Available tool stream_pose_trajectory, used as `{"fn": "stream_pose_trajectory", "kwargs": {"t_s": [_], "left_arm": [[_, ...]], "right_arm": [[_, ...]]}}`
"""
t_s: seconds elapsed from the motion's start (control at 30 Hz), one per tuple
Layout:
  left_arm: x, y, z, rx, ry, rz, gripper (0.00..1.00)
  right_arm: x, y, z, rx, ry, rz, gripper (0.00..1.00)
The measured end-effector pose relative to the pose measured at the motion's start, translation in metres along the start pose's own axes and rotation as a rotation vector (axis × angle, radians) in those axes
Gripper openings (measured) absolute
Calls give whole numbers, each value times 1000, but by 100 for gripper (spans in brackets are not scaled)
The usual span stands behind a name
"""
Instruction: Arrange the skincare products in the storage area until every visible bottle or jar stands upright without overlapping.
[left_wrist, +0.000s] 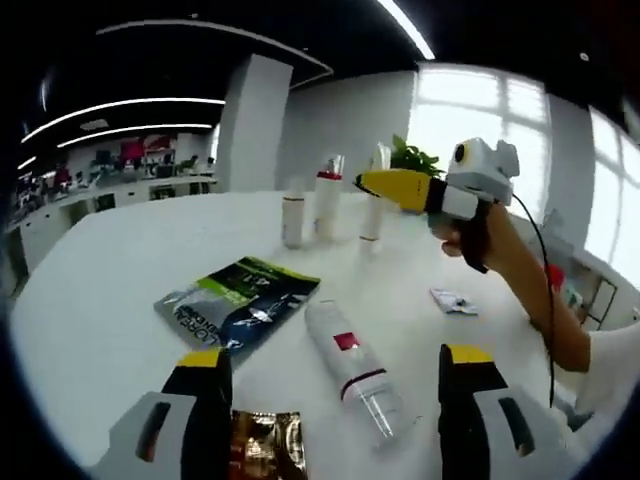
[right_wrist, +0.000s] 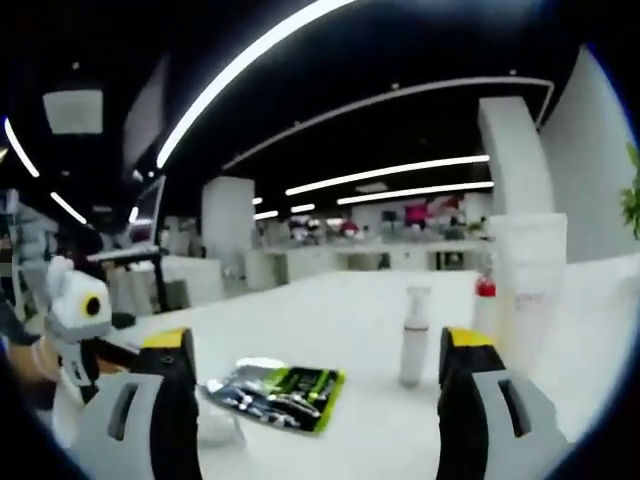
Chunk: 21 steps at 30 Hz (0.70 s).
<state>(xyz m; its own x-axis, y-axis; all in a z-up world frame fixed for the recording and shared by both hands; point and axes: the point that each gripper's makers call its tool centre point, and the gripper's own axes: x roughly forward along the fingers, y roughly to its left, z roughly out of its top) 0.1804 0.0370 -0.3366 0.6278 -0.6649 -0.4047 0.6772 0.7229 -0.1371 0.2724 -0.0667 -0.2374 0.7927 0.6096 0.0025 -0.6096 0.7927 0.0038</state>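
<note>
The left gripper (left_wrist: 330, 385) sits nearest in the left gripper view, its jaws spread wide with nothing between them, hovering just short of the lying bottle (left_wrist: 355, 368). That bottle serves as the landmark for the white table (left_wrist: 90, 300).

The largest loose thing, a dark and green pouch (left_wrist: 238, 303), lies flat just to the left of the lying bottle. Beyond the lying bottle, well apart from it, three bottles (left_wrist: 328, 205) stand upright in a loose row, near each other but seemingly not touching. The right gripper (left_wrist: 372, 181), held in a person's hand (left_wrist: 470, 232), hovers by the rightmost of them; in the right gripper view its own jaws (right_wrist: 315, 400) are spread and empty. A small packet (left_wrist: 455, 301) lies to the right of the lying bottle, and a shiny brown wrapper (left_wrist: 265, 445) lies nearer the camera than the bottle, close by the left jaw.

The lying bottle is on its side, its long axis running away from the camera, the clear cap end pointing toward the camera and the base pointing toward the standing row.

The step in hand appears to be righting this last fallen bottle. The next move likely calls for closing the left jaws across its body, tipping it onto its base, and setting it clear of the pouch and the row.
</note>
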Motion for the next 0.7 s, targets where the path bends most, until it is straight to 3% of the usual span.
{"fn": "stream_pose_trajectory", "kwargs": {"t_s": [0.17, 0.3, 0.33, 0.43, 0.47, 0.5, 0.57, 0.7], "left_arm": [[-2, -8, -10, 45, 79, -21, 80], [4, -18, -8, 40, 156, -90, 69], [8, -18, 0, 49, 174, -94, 67], [10, -19, -1, 62, 280, -108, 58], [11, -19, -3, 49, 348, -121, 55], [11, -19, -3, 45, 367, -124, 54], [17, -17, -2, 11, 463, -124, 54], [19, -15, -9, 34, 586, -93, 49]], "right_arm": [[7, -4, -9, -15, 43, 7, 100], [10, -5, -13, -24, 59, 11, 100], [7, 1, -14, -24, 62, 8, 100], [7, -1, -15, -14, 61, 5, 100], [8, -2, -15, -11, 63, 3, 100], [8, -2, -15, -10, 63, 4, 100], [8, -4, -15, -5, 65, -3, 100], [9, -10, -15, 3, 64, -10, 100]]}}
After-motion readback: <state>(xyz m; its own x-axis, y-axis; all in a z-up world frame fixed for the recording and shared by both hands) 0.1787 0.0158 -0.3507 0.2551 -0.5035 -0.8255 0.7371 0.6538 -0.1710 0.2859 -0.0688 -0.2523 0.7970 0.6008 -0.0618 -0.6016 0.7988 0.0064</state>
